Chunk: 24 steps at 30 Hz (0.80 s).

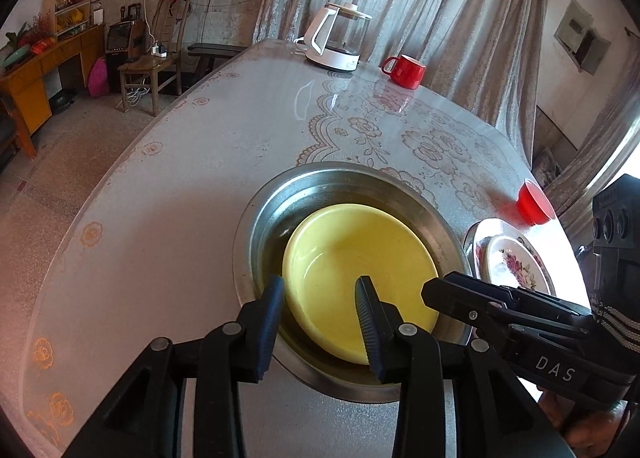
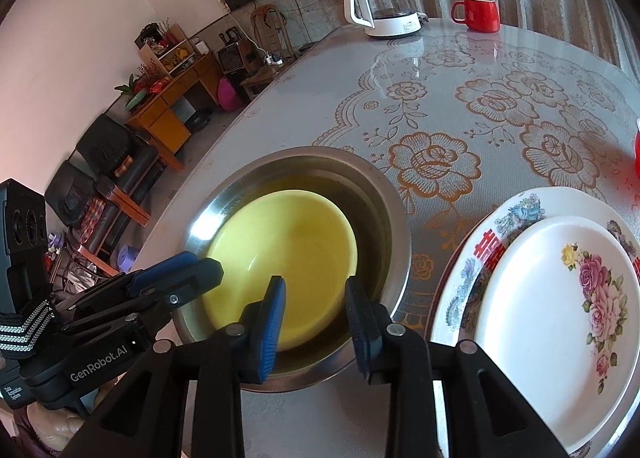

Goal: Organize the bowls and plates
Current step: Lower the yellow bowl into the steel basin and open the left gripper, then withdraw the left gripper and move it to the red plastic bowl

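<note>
Blue rubber pads tip both of my tools, and both pairs of jaws stand spread with nothing between them. My left gripper (image 1: 320, 290) hovers over the near rim of the yellow bowl (image 1: 352, 258), one pad outside its wall and one over its hollow; my right gripper (image 2: 316, 298) hangs at the bowl's other near edge, straddling the rim in much the same way. The yellow bowl sits nested in a steel basin (image 2: 384, 194), leaning toward one side of it. Just beside the basin on my right lie two stacked plates: a small flowered plate (image 2: 540, 298) on a larger patterned plate (image 2: 516, 214). I judge the step in hand is lifting the bowl out, so I should lower one pad inside the wall and one outside, close firmly on the rim, and lift straight up so it does not scrape the steel; glazed ware may slip. Farther off stand a red cup (image 1: 534, 202), then a red mug (image 2: 478, 14) and a kettle (image 2: 380, 2) at the far edge of the table (image 2: 440, 78).
</note>
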Available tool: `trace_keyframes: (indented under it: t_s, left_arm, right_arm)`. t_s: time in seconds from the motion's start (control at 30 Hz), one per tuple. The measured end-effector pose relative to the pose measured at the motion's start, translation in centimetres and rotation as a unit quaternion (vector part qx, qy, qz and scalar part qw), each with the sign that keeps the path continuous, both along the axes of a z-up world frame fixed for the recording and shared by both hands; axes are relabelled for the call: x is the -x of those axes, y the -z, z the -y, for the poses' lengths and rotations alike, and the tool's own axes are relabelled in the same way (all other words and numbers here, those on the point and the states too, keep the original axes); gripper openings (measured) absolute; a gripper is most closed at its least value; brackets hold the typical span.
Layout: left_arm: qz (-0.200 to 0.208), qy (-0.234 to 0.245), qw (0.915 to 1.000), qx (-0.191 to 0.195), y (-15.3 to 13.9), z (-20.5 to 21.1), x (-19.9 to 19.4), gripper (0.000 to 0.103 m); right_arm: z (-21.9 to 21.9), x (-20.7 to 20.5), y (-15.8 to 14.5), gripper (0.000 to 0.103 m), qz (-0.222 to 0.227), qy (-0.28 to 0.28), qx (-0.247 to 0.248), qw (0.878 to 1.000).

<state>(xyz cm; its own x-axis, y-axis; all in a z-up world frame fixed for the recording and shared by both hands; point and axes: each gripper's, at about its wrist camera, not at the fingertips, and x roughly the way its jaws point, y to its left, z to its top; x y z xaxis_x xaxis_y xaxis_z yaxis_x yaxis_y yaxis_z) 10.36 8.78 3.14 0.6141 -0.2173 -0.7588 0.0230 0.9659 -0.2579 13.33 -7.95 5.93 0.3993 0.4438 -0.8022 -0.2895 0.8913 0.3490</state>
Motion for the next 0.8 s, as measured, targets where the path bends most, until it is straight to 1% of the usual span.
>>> trace_keyframes:
  t_s: [0.1, 0.23, 0.6, 0.8]
  left_arm:
    - [0.013, -0.003, 0.9998, -0.015, -0.5, 0.1, 0.5, 0.041]
    - [0.031, -0.008, 0.9988, -0.038, -1.2, 0.3, 1.2, 0.041]
    - [0.056, 0.004, 0.9966, -0.06, -2.1, 2.3, 2.8, 0.041]
    - [0.061, 0.018, 0.9956, -0.068, -2.0, 3.7, 3.4, 0.041]
  right_arm:
    - [0.0, 0.1, 0.0, 0.03, 0.001, 0.0, -0.003, 1.0]
    - [0.2, 0.5, -0.2, 0.03, 0.008, 0.004, -0.008, 1.0]
    - [3.1, 2.5, -2.0, 0.031, 0.045, 0.034, -0.037, 0.998]
    - [5.3, 3.3, -2.2, 0.032, 0.053, 0.058, -0.044, 0.996]
